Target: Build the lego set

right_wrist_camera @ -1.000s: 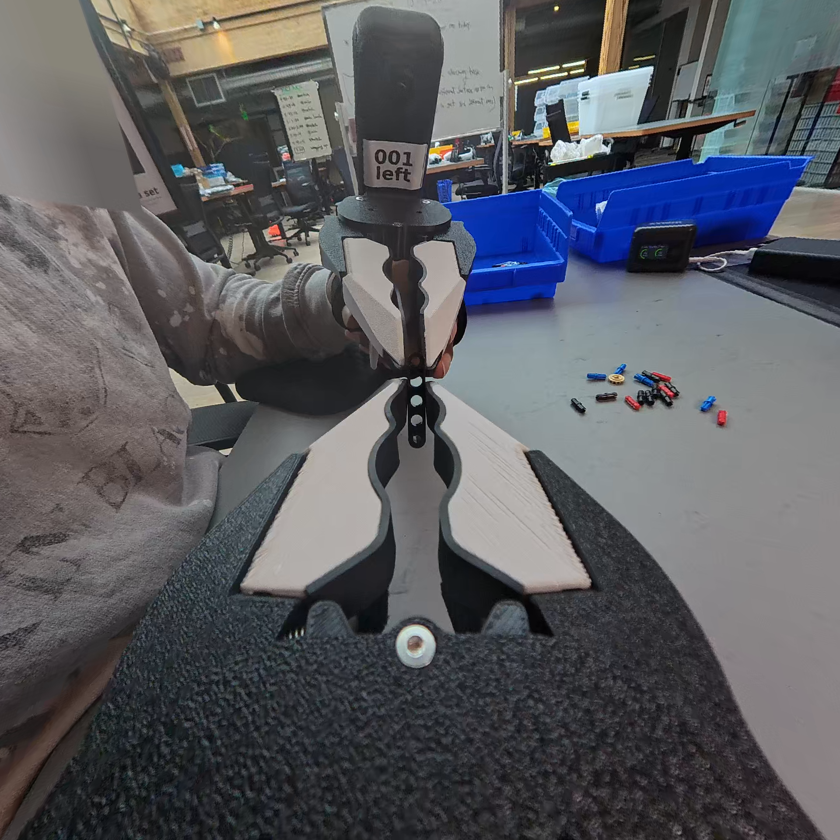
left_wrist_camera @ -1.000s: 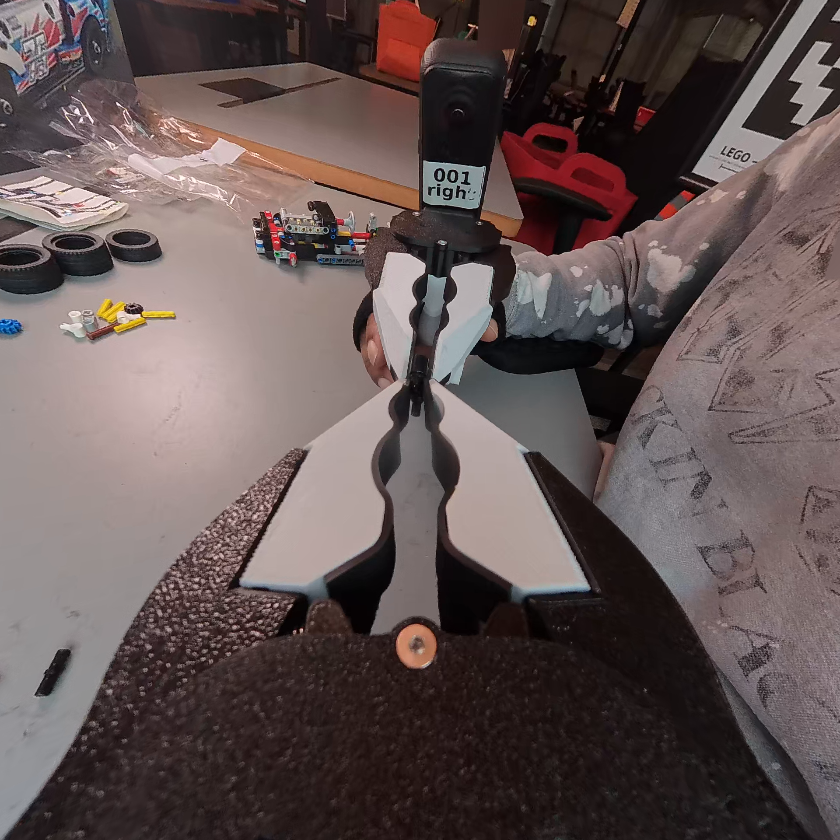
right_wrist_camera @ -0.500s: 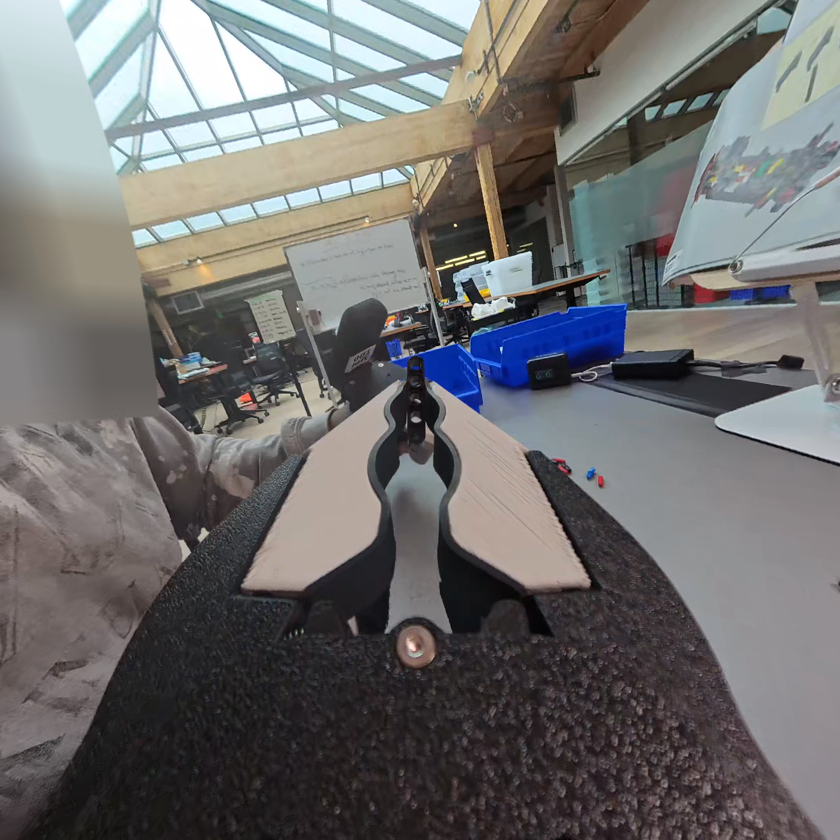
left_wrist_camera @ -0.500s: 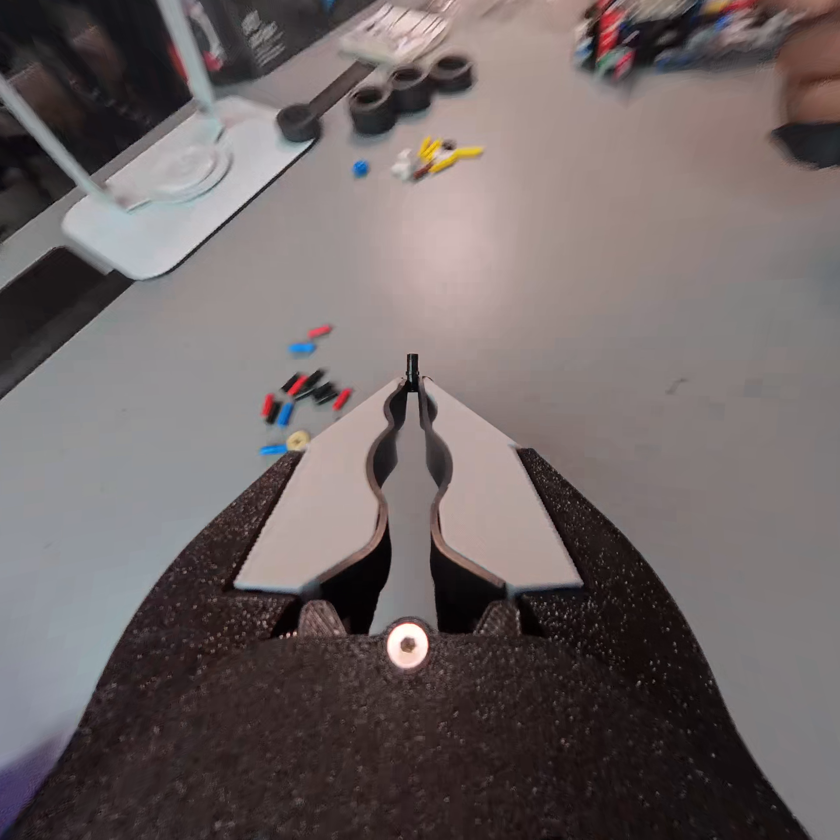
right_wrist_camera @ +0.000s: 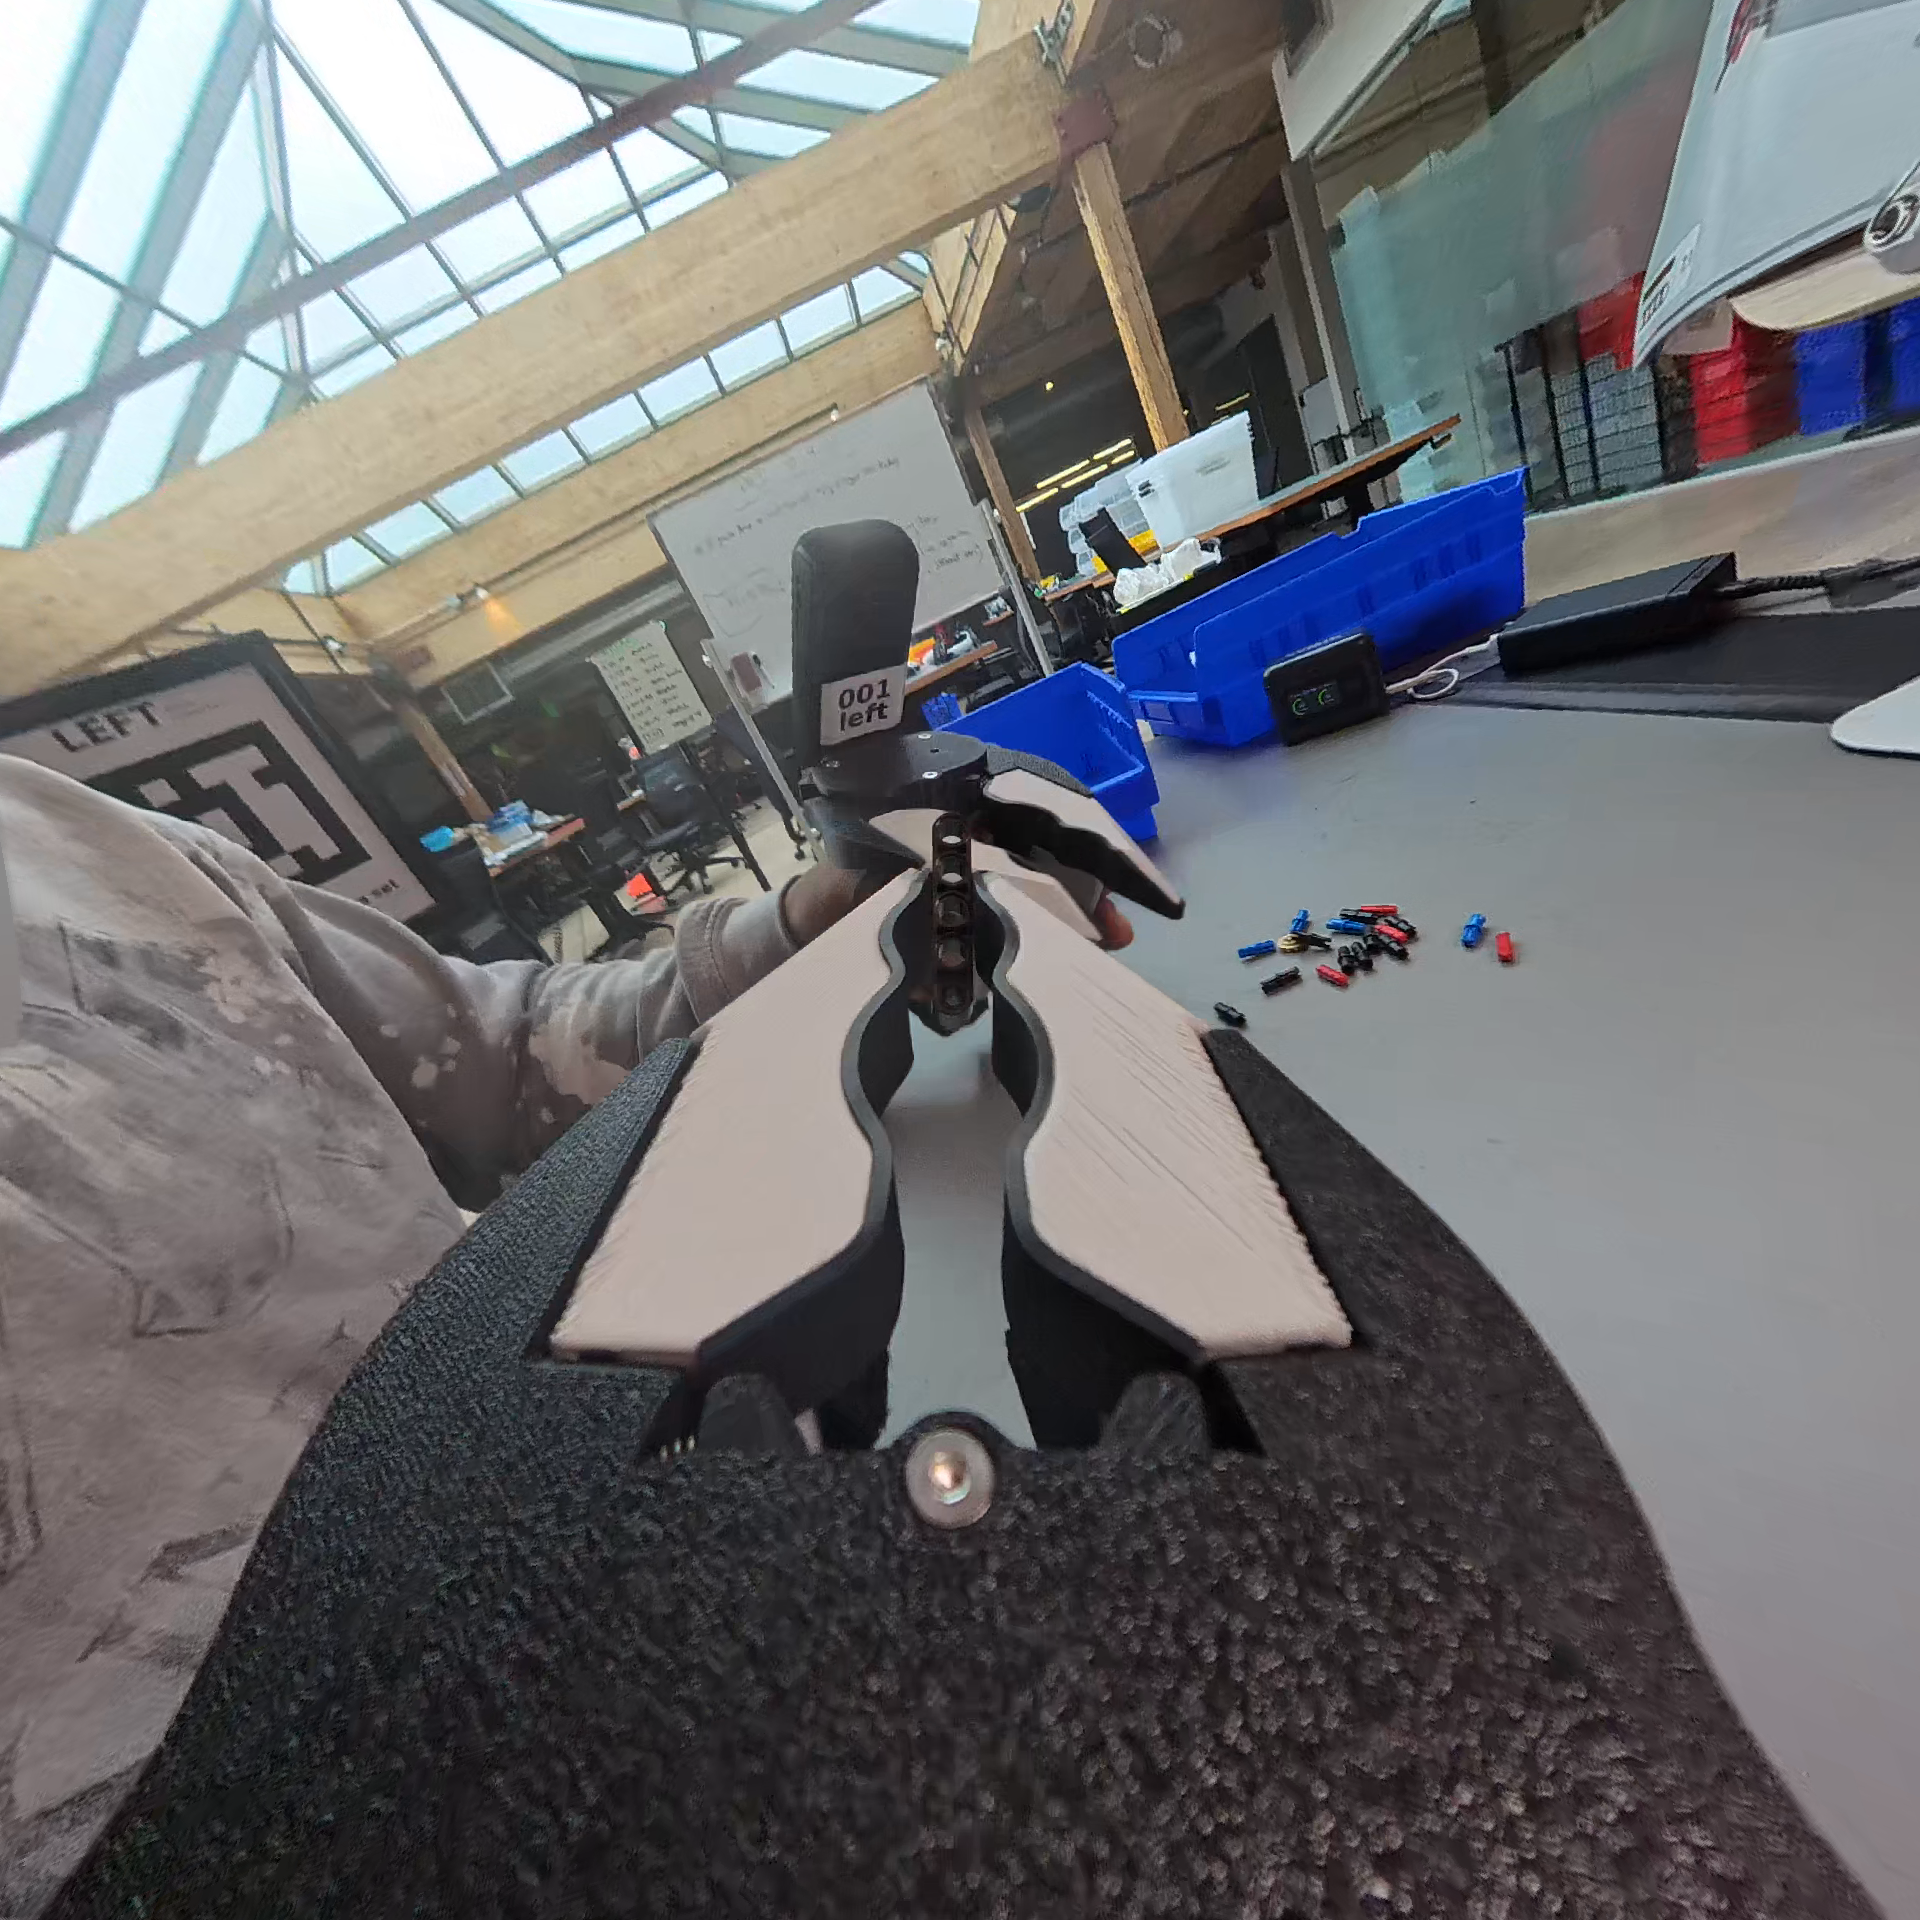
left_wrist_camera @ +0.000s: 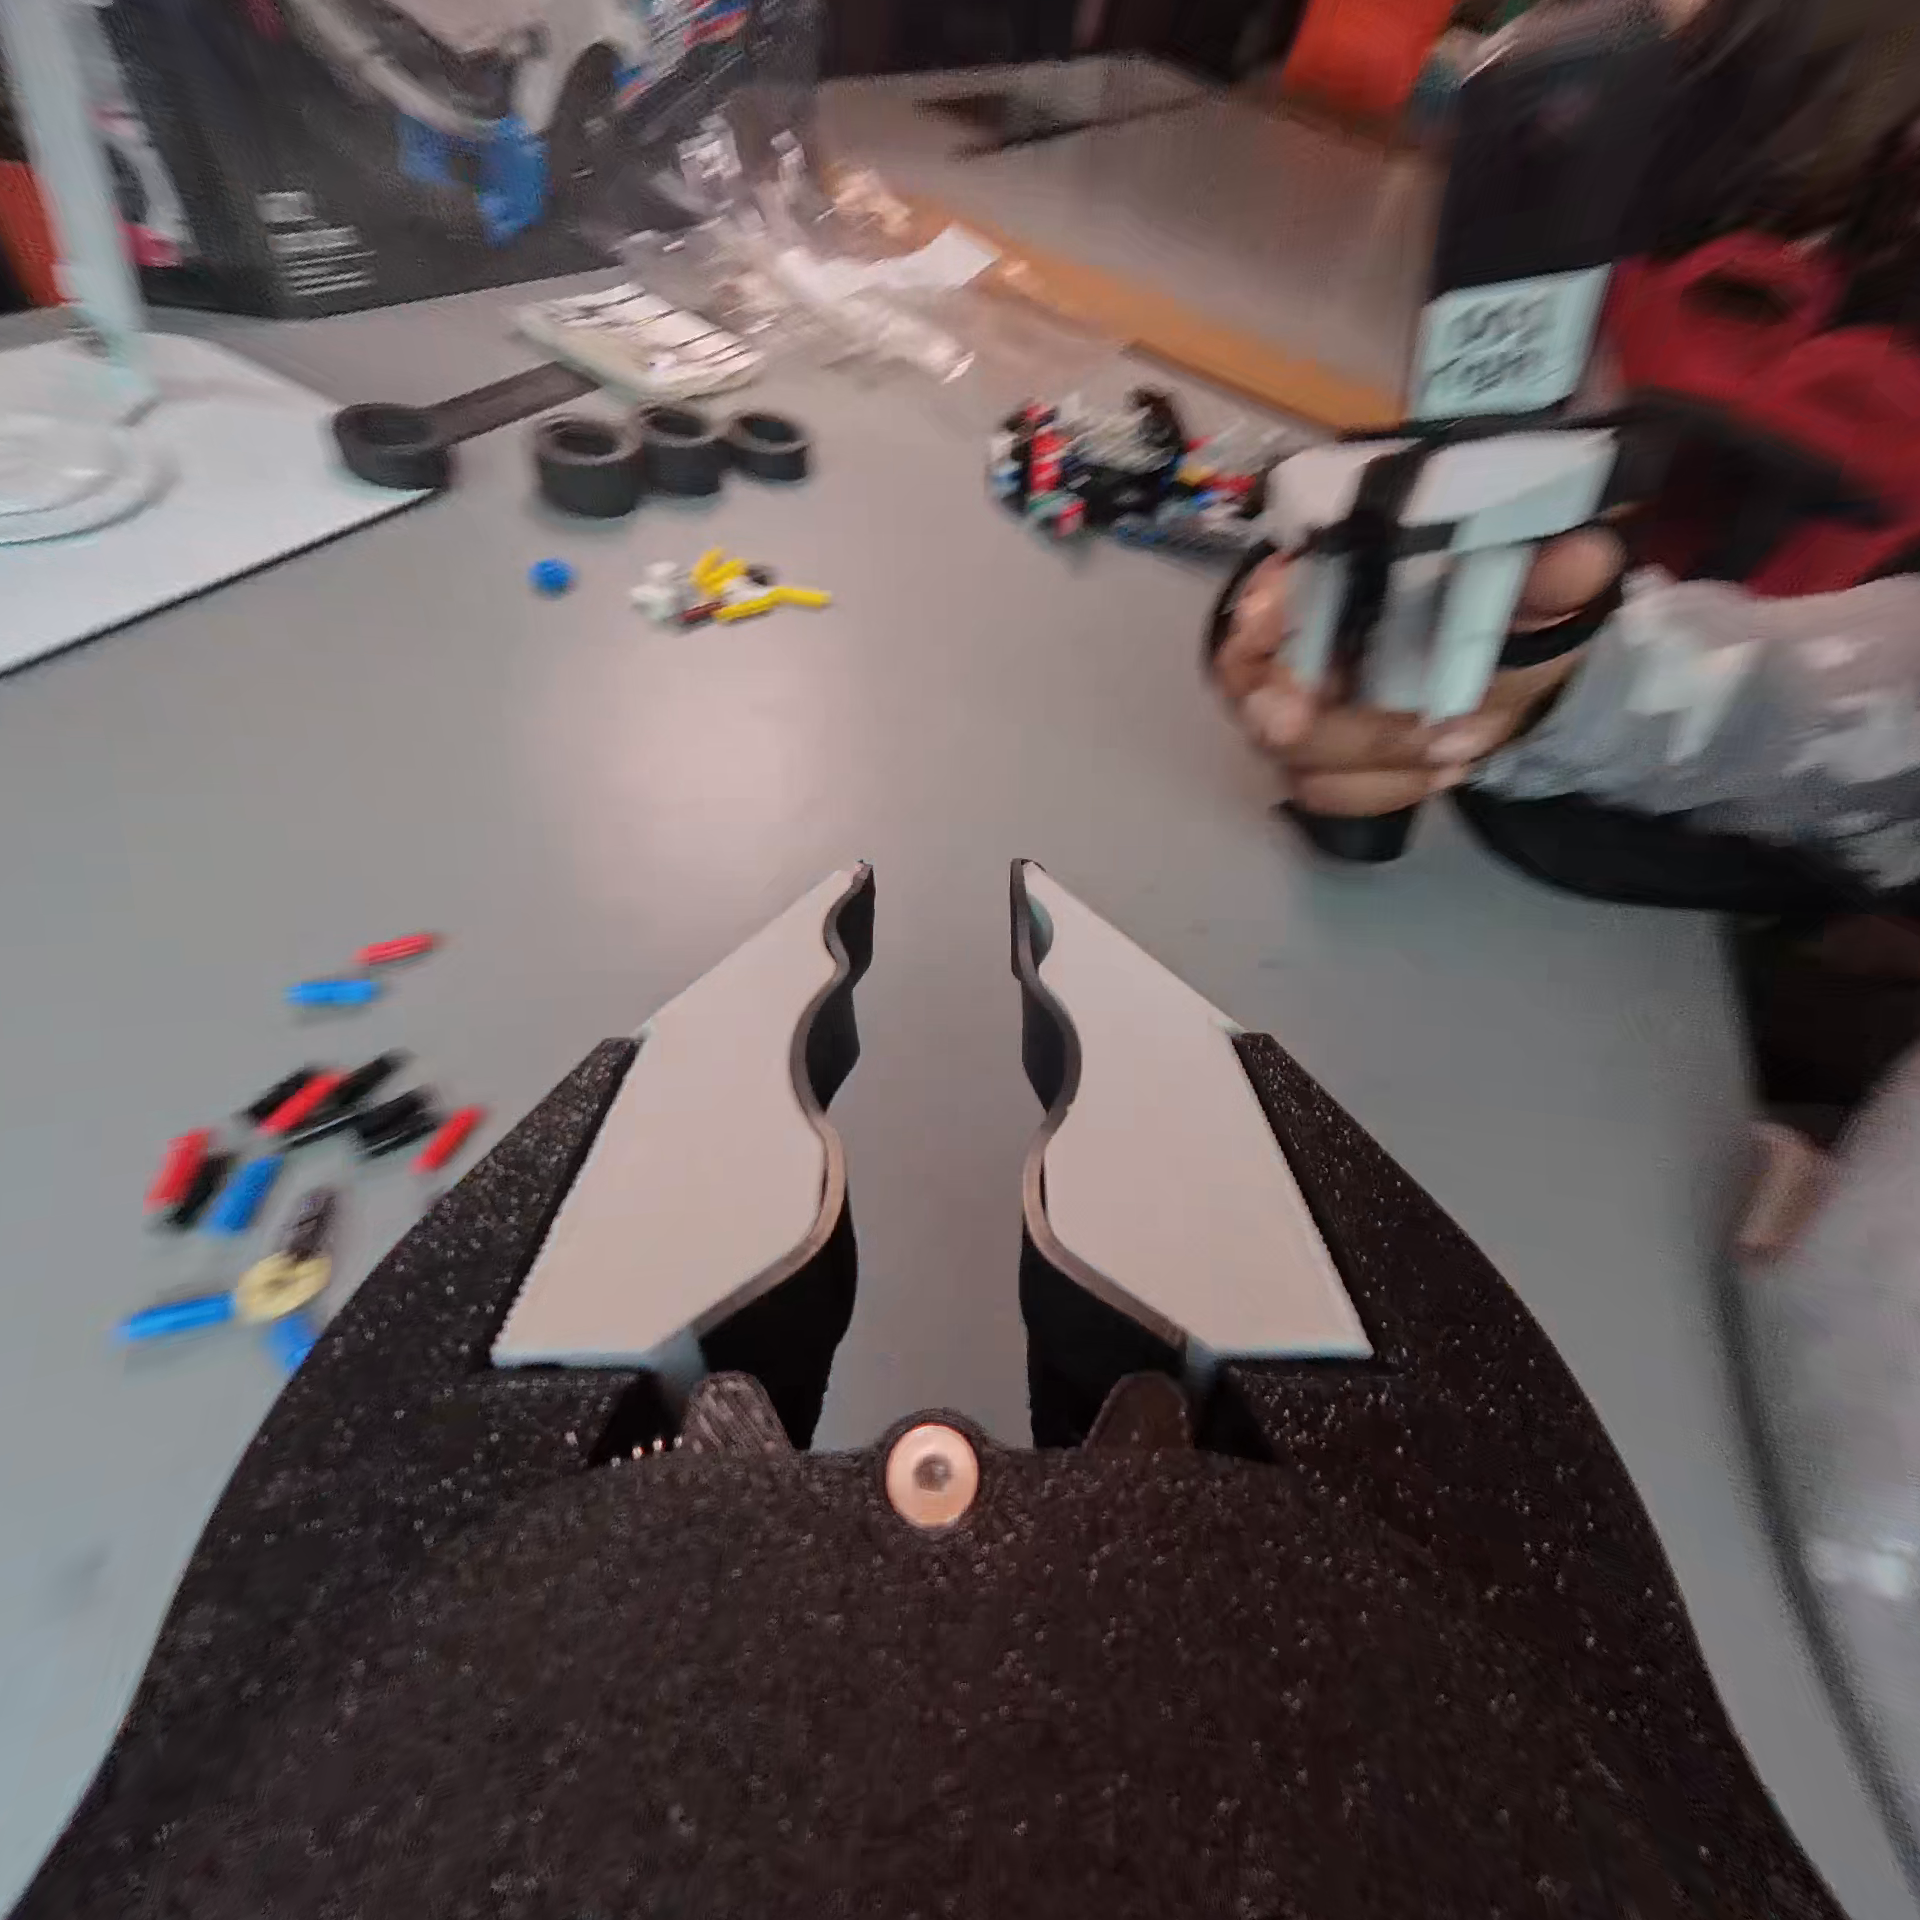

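Holding a black beam in the right tongs, left tongs wide and empty

Right tongs (right_wrist_camera: pixel 951 914): closed narrow on a black lego beam with holes (right_wrist_camera: pixel 951 940), clamped near the tips, beam standing roughly upright at centre frame in the right wrist view. View is tilted up off the grey worktop (right_wrist_camera: pixel 1558 1039).

Left tongs (left_wrist_camera: pixel 940 873): jaws wide apart, nothing between them, only bare worktop visible through the gap. In the right wrist view they show just behind the beam at centre frame, with a hand on the grip.

Left wrist view is motion-blurred. What I can make out:
- partly built lego assembly (left_wrist_camera: pixel 1122 483), upper right of centre, on the worktop near the right tongs' hand (left_wrist_camera: pixel 1351 717)
- three black tyres (left_wrist_camera: pixel 670 457) in a row, upper centre-left, a fourth black ring (left_wrist_camera: pixel 390 447) just left of them
- small cluster of yellow and white pieces (left_wrist_camera: pixel 727 597) below the tyres, one blue piece (left_wrist_camera: pixel 551 577) beside it
- scatter of red, blue and black pins (left_wrist_camera: pixel 312 1122) at lower left, just beside the left tongs' body; same scatter (right_wrist_camera: pixel 1361 935) sits right of centre in the right wrist view
- clear plastic bags (left_wrist_camera: pixel 852 301) and a booklet (left_wrist_camera: pixel 644 338) at the top

Blue bins (right_wrist_camera: pixel 1330 613) sit at the far worktop edge, upper right of the right wrist view.
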